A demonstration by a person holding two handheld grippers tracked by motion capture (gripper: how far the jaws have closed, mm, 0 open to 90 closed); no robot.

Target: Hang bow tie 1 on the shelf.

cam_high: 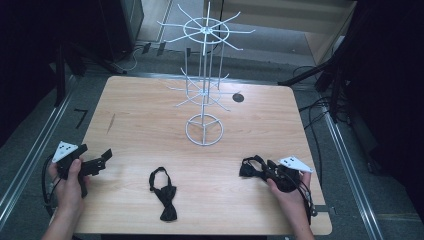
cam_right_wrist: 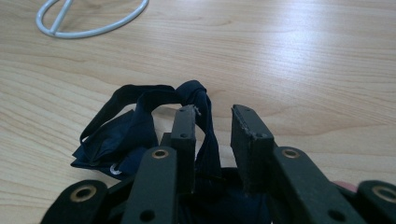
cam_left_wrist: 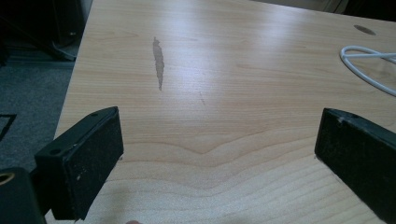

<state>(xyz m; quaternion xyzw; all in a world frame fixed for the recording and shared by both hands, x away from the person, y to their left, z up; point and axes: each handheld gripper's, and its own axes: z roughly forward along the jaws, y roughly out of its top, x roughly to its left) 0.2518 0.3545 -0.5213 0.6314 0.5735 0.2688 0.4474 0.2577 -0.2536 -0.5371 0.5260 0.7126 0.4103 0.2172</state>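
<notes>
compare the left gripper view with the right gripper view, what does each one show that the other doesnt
Left gripper view alone: the left gripper with its jaws wide apart over bare wood, and a long dark streak in the table.

Right gripper view alone: the right gripper with its jaws close together, a strap of the dark blue bow tie running up between them; whether the pads press on it is unclear.

Both: the light wooden tabletop and part of the white wire rack's base ring.
</notes>
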